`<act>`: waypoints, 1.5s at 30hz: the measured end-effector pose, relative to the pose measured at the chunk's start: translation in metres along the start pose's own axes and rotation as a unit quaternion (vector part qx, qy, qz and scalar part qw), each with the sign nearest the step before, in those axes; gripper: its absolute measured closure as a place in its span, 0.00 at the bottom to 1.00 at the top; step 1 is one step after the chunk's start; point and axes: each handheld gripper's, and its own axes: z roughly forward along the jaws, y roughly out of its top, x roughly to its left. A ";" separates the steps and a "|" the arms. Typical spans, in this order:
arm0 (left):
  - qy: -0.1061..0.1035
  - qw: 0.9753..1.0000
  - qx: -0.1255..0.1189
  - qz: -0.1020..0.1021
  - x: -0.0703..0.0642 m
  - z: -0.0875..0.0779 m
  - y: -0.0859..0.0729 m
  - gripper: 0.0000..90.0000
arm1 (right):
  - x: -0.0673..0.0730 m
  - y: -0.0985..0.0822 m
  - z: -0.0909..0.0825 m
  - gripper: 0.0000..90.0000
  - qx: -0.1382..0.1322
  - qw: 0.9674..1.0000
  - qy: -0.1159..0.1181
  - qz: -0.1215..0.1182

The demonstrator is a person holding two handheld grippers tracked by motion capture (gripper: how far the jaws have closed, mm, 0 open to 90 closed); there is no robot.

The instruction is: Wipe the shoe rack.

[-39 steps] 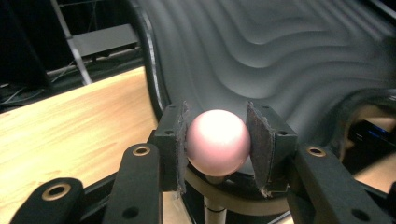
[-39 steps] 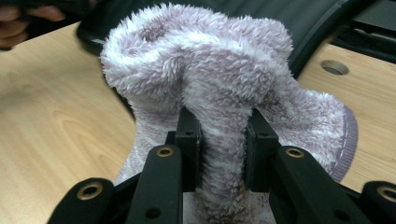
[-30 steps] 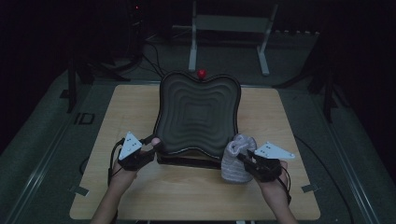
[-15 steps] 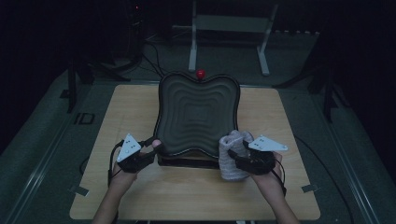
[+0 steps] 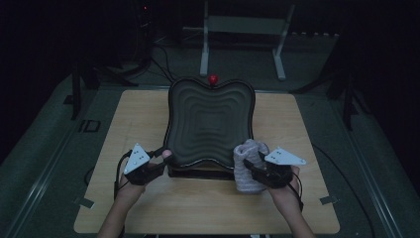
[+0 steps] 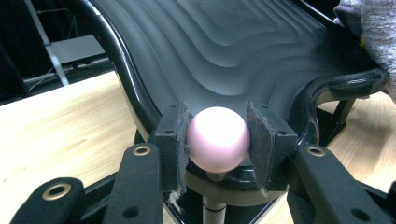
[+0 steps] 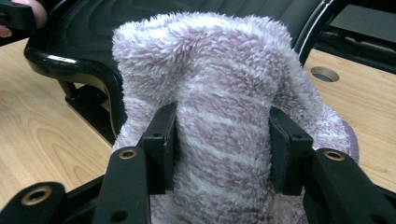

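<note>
The high view takes in the whole surface: a dark ridged tray stands at its middle, a red ball at the tray's 12 o'clock edge, and both hands come in from below. The left gripper sits at the tray's 7 o'clock corner, the right gripper at its 5 o'clock corner, with a fuzzy cloth bunched there.

The left gripper view adds what the high view leaves too small to read: a pink ball on a thin stem sits between the jaws, both pads touching its sides, so this gripper is clenched on the pink ball. The tray's rim curves off toward 12 o'clock behind it.

The right gripper view shows the cloth as pale purple with faint stripes, standing upright between the jaws, its top leaning against the tray's rim toward 11 o'clock. The jaws have just been closing, and both pads press into the pile, so the right gripper is grasping the cloth.
</note>
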 end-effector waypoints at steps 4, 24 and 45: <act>-0.001 1.000 -0.003 -0.002 -0.001 0.001 0.000 0.67 | 0.000 -0.004 -0.005 0.57 -0.006 1.000 0.006 -0.003; -0.012 1.000 -0.007 -0.009 -0.004 0.001 -0.001 0.67 | -0.017 -0.039 -0.015 0.79 0.039 0.999 -0.020 0.013; -0.037 0.997 -0.043 -0.043 0.016 -0.028 -0.018 0.24 | -0.098 -0.029 -0.024 0.79 0.004 0.992 -0.100 0.071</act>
